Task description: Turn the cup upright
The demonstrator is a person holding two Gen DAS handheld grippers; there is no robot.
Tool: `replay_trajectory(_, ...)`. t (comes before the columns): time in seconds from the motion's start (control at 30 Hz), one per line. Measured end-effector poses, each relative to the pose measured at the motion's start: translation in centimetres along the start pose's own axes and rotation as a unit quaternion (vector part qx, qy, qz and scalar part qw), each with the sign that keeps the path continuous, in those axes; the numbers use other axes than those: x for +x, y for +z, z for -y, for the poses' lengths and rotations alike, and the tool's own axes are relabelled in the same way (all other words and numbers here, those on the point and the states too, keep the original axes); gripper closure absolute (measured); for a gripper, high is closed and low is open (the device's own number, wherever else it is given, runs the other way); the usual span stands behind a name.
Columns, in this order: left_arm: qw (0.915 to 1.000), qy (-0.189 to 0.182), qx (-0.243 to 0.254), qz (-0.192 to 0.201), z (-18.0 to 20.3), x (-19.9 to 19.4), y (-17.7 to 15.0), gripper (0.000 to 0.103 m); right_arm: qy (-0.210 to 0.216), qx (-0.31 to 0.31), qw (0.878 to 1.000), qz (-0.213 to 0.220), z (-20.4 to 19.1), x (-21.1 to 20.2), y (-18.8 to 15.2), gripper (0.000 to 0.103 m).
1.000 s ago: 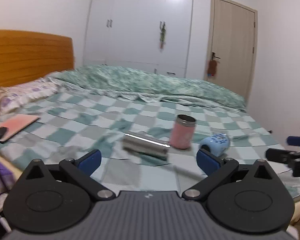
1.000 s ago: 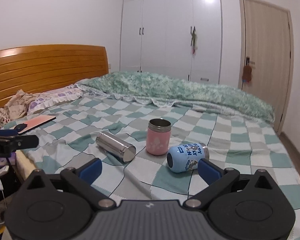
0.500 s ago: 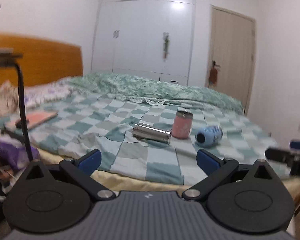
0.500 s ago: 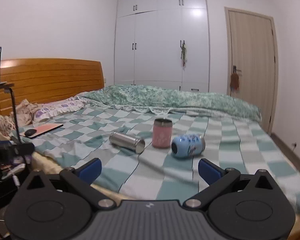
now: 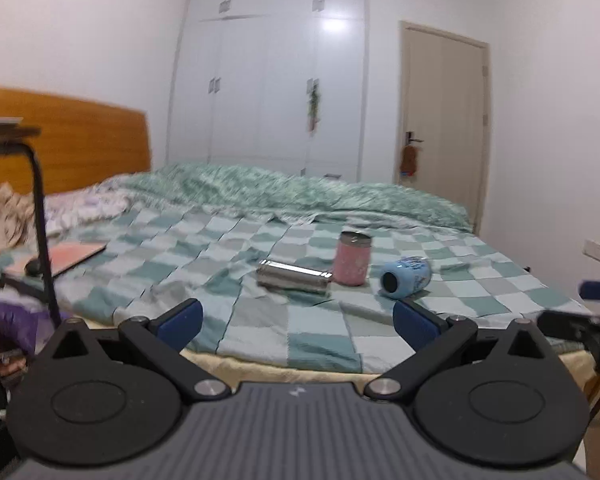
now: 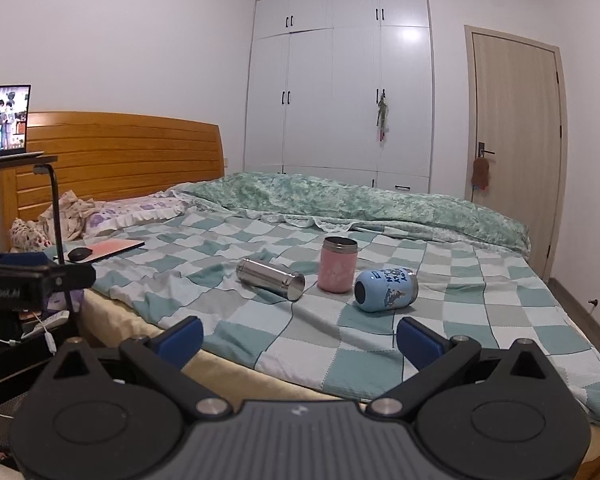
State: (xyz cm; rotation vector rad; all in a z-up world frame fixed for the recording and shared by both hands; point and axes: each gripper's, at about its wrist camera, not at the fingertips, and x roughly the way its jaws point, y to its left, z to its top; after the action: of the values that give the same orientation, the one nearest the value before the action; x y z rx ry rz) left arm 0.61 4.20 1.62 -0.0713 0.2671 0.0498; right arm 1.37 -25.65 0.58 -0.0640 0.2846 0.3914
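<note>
Three cups rest on the checked bedspread. A steel cup (image 5: 294, 277) (image 6: 270, 279) lies on its side. A pink cup (image 5: 353, 257) (image 6: 337, 265) stands upright beside it. A blue cup (image 5: 405, 279) (image 6: 385, 290) lies on its side to the right. My left gripper (image 5: 296, 322) is open and empty, held off the bed's near edge. My right gripper (image 6: 299, 340) is open and empty, also back from the bed. The right gripper shows at the right edge of the left wrist view (image 5: 580, 316); the left gripper shows at the left of the right wrist view (image 6: 36, 276).
A wooden headboard (image 6: 116, 152) and pillows (image 6: 136, 210) are at the left. A pink pad with a black mouse (image 6: 112, 248) lies on the bed. A laptop (image 6: 4, 122) sits on a stand (image 6: 58, 216) by the bedside. Green duvet (image 6: 360, 202), wardrobe (image 6: 340, 96) and door (image 6: 516, 136) behind.
Both grippers have pulled back and away from the bed, so the cups look smaller and farther. The cups have not moved. Both grippers stay open.
</note>
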Motion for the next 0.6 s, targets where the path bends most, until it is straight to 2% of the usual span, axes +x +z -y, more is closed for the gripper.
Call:
replay_trajectory(0.1, 0.9998, 0.015, -0.009, -0.006, -0.2, 0.2, 0.0, 0.0, -0.007, -0.014, 1.0, -0.004, -0.2, 0.4, -0.2, 0.0)
replay_trajectory(0.23, 0.9999, 0.0, -0.008, -0.014, -0.1, 0.0, -0.1, 0.0, -0.008, -0.004, 1.0, -0.008, -0.1, 0.6, 0.0, 0.0)
replay_trajectory(0.43, 0.9996, -0.007, -0.016, -0.024, 0.6, 0.0, -0.5, 0.0, -0.02, -0.003, 1.0, -0.014, -0.5, 1.2, -0.6, 0.0)
replay_trajectory(0.6, 0.9995, -0.005, -0.012, -0.027, 1.1, -0.2, -0.5, 0.0, -0.012, 0.003, 1.0, -0.013, -0.7, 1.2, -0.8, 0.0)
